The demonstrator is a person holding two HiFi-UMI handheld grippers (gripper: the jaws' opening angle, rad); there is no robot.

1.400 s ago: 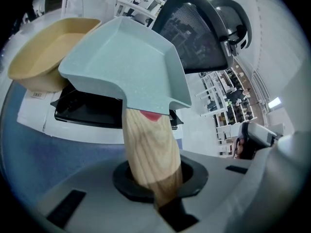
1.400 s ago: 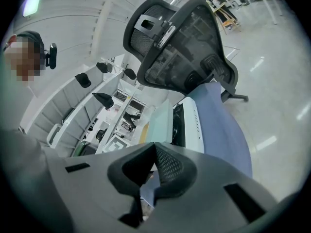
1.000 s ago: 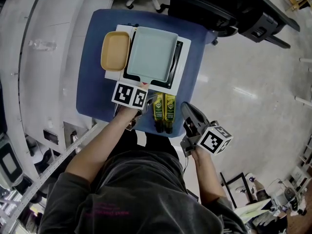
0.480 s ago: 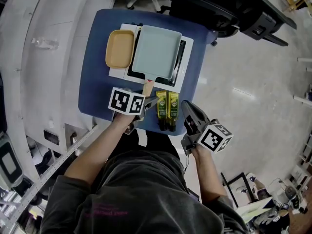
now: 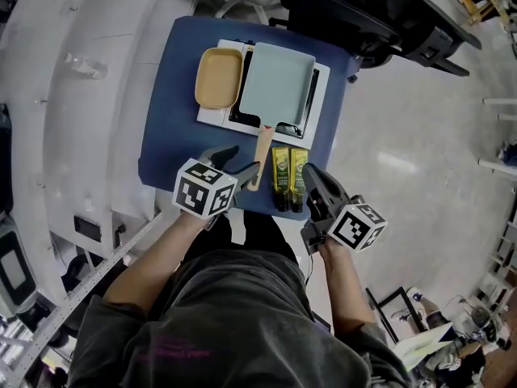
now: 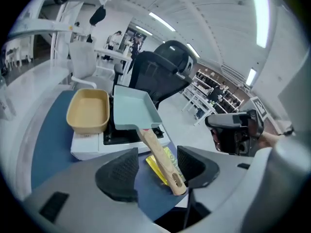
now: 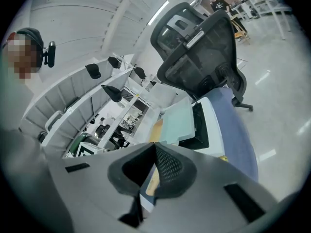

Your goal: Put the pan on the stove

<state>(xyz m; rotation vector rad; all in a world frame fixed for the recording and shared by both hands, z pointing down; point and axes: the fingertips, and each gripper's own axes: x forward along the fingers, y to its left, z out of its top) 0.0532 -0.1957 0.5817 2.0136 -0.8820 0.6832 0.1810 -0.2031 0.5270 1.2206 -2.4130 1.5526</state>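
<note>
A pale blue-green square pan (image 5: pixel 276 86) (image 6: pixel 133 111) (image 7: pixel 177 123) sits on the black top of the white stove (image 5: pixel 212 116) (image 6: pixel 92 147). Its wooden handle (image 5: pixel 260 156) (image 6: pixel 160 157) points toward me over the blue table (image 5: pixel 170 111). My left gripper (image 5: pixel 246 158) (image 6: pixel 156 170) hovers at the handle's end. Its jaws have just been opening wide, then closing slightly. The handle shows between them, but neither pad presses on it. My right gripper (image 5: pixel 308 180) (image 7: pixel 155 152) hangs off the table's near right corner, pads together and holding nothing.
A tan tub (image 5: pixel 219 78) (image 6: pixel 88 111) rests on the stove left of the pan. Two yellow-green packets (image 5: pixel 289 172) (image 6: pixel 154 163) lie at the table's near edge, right of the handle. A black office chair (image 5: pixel 355 6) (image 7: pixel 204 47) stands beyond the table.
My left gripper has let go of the pan handle, opened, and pulled back and up toward me. The pan stays on the stove. The right gripper has barely shifted.
</note>
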